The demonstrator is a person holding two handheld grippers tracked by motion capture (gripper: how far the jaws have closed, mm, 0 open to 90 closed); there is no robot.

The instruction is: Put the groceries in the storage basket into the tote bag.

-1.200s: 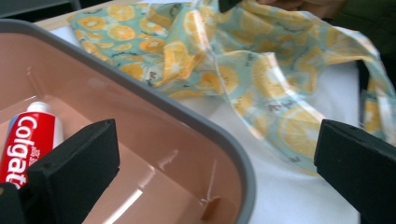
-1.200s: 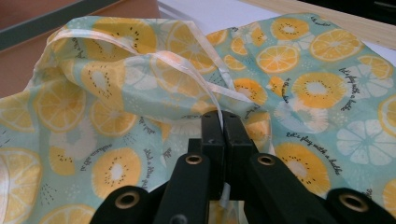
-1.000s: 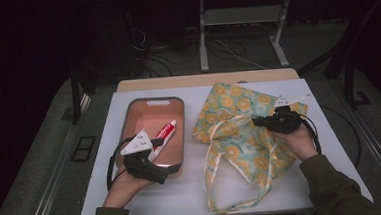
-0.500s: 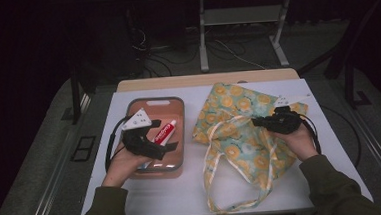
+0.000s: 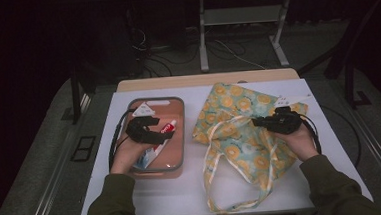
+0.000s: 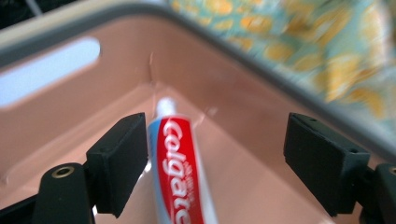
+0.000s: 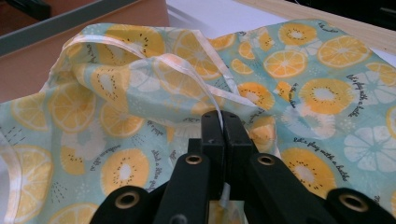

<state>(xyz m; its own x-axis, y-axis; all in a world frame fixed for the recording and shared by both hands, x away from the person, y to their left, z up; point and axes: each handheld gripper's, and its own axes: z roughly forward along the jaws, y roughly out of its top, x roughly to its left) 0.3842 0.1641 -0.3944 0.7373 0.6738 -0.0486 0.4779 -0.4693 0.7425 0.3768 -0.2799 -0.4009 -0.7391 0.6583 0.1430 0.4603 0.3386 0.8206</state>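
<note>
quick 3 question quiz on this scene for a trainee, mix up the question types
1. True or false: the right gripper is shut on the fruit-print tote bag.
2. Where does the Colgate toothpaste tube lie?
A. on the bag
B. in the pink tray
C. on the bare white board
3. Fill in: the left gripper has its jaws on either side of the ____, with one pad right beside it and the other standing clear.

Key:
1. True; the edge of the cloth is pinched between the jaws.
2. B
3. toothpaste tube; the jaws have just been closing around it.
</note>
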